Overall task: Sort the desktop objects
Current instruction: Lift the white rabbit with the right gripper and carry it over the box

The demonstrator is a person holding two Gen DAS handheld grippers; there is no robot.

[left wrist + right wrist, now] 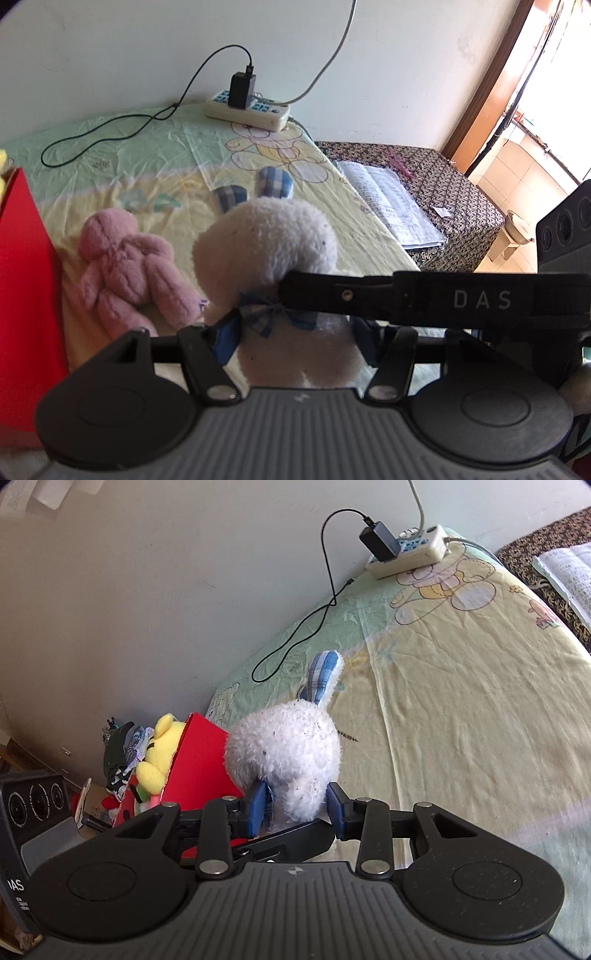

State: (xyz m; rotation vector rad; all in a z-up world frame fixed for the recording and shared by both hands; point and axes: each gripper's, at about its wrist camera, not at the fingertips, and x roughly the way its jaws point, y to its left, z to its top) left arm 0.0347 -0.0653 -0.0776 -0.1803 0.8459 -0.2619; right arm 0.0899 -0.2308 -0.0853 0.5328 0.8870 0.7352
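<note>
A: A cartoon-print sheet (pixel 155 147) covers the desk; the red box (pixel 207 760) stands at its left edge, a yellow plush (pixel 162 749) already inside.

B: And the white rabbit plush (pixel 266 243)?

A: Upright, ears away from both cameras, gripped at once by the left gripper (pixel 295 339) and right gripper (pixel 297 806), each clamped narrow on its body. The box lies just left.

B: Obstacles?

A: A pink plush (pixel 129 269) lies between; the power strip (pixel 247 109) sits well apart.
</note>
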